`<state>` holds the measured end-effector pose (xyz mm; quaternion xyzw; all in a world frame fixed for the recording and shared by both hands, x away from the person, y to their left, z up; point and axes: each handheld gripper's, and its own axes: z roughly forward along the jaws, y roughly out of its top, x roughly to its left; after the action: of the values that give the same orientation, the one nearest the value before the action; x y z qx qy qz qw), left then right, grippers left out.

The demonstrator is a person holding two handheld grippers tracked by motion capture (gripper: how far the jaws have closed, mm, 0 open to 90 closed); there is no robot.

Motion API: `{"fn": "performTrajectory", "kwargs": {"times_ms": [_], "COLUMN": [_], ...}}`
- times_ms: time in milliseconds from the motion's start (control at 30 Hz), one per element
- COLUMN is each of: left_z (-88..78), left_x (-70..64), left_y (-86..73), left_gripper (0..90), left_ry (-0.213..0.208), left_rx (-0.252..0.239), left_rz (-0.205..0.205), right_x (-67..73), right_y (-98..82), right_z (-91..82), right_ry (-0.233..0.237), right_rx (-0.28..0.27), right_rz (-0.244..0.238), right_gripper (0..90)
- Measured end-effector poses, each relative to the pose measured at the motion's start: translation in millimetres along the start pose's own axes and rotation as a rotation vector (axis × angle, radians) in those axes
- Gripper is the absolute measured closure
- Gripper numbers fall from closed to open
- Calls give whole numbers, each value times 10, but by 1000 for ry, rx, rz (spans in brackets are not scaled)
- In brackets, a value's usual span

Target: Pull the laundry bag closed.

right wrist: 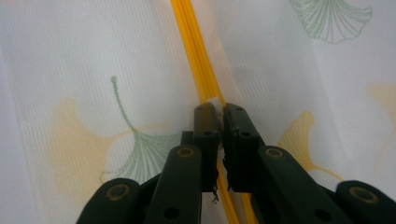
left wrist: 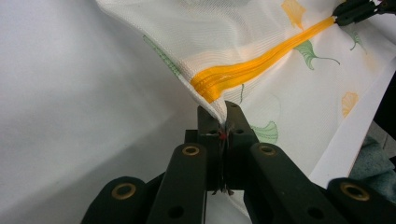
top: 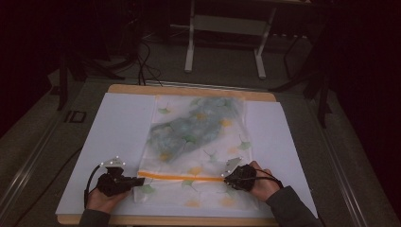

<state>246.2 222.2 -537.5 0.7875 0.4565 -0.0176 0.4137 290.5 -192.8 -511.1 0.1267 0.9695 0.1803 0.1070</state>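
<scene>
White mesh bag (top: 198,142) lies mid-frame on white sheet (top: 118,127) | bare sheet both sides | left gripper (top: 140,181) pinches bag's corner | right gripper (top: 226,178) pinches orange zipper (top: 182,177), lower right.

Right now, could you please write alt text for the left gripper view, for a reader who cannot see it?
The left tongs, shut, pinch the corner of a white mesh laundry bag printed with ginkgo leaves, at the end of its orange zipper. The zipper runs to the upper right, where the right tongs hold its other end, above a white table sheet.
</scene>
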Motion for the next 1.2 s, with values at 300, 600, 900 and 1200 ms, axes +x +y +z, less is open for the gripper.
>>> {"fn": "performTrajectory", "kwargs": {"times_ms": [300,600,900,1200], "left_z": [0,-9,-12,-12], "left_x": [5,14,17,19], "left_y": [1,-2,-5,-8], "left_gripper": [882,882,882,882], "left_ry": [-2,2,4,5], "left_rx": [3,0,0,0], "left_rz": [-2,-4,-6,-5], "right_x": [-37,-66,-87,-92], "right_y": [-63,-115,-194,-242], "right_z": [-21,-47,-84,-107], "right_ry": [-4,-8,-11,-10], "right_rx": [2,16,27,31], "right_rz": [15,25,35,44], "right_gripper": [845,846,846,845]}}
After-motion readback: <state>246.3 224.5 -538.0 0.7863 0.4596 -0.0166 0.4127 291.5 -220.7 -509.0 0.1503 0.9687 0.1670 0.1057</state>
